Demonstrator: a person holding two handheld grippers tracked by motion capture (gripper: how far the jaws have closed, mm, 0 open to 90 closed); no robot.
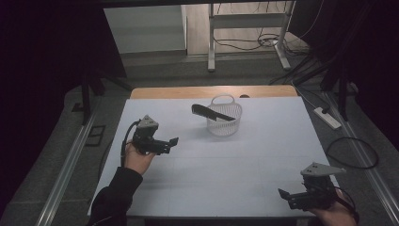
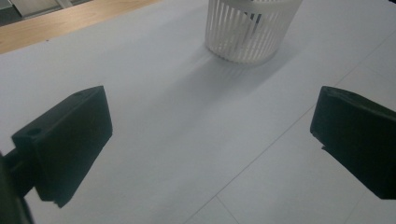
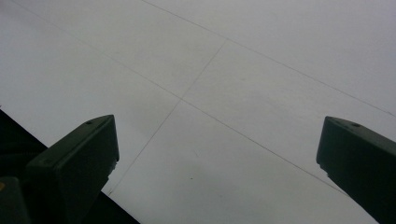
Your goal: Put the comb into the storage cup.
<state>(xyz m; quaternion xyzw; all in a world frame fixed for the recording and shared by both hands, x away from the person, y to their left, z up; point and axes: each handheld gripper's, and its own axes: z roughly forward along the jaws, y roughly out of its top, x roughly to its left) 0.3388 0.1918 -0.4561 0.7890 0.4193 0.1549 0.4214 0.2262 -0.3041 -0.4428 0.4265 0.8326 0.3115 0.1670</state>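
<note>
A white slatted basket stands upright at the back middle of the white table. A black comb-like object lies tilted across its rim, one end sticking out to the left. My left gripper is open, held at the table's left side and pointing toward the basket, with nothing between its jaws. My right gripper is open near the front right corner, pointing left over bare table. Both are held by hands in dark sleeves.
A wooden strip runs along the table's far edge. On the floor are a metal frame behind, a power strip and a looped cable to the right, and rails at left.
</note>
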